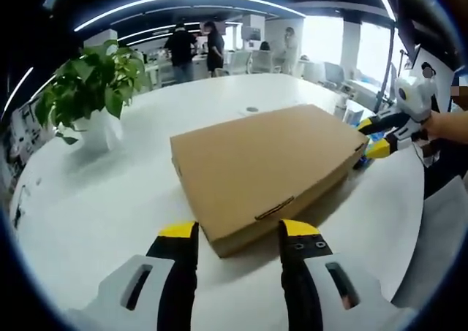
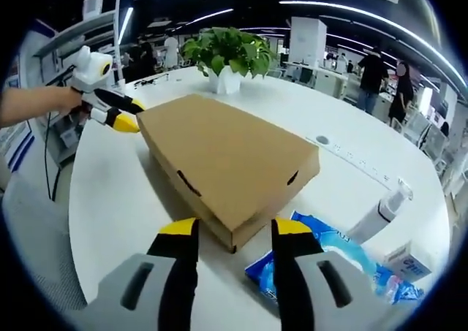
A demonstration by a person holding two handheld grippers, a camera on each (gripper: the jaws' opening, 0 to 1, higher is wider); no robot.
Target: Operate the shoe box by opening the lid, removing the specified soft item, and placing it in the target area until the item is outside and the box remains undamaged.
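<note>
Closed brown shoe box (image 1: 267,172) lying flat on the white table (image 1: 110,221), lid down, its contents hidden. Left tool (image 1: 238,232) held with jaws apart, empty, just short of one corner of the box. Right tool (image 2: 234,229) likewise open and empty at the opposite corner, so the box's long axis runs between them. A blue packet (image 2: 333,252), partly cut off behind the right tool, lies beside the box; a potted plant (image 2: 227,53) stands beyond it.

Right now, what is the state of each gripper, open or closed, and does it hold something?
Left gripper: open, holding nothing, at one corner of the closed brown cardboard shoe box.
Right gripper: open, holding nothing, at another corner of that box.
</note>
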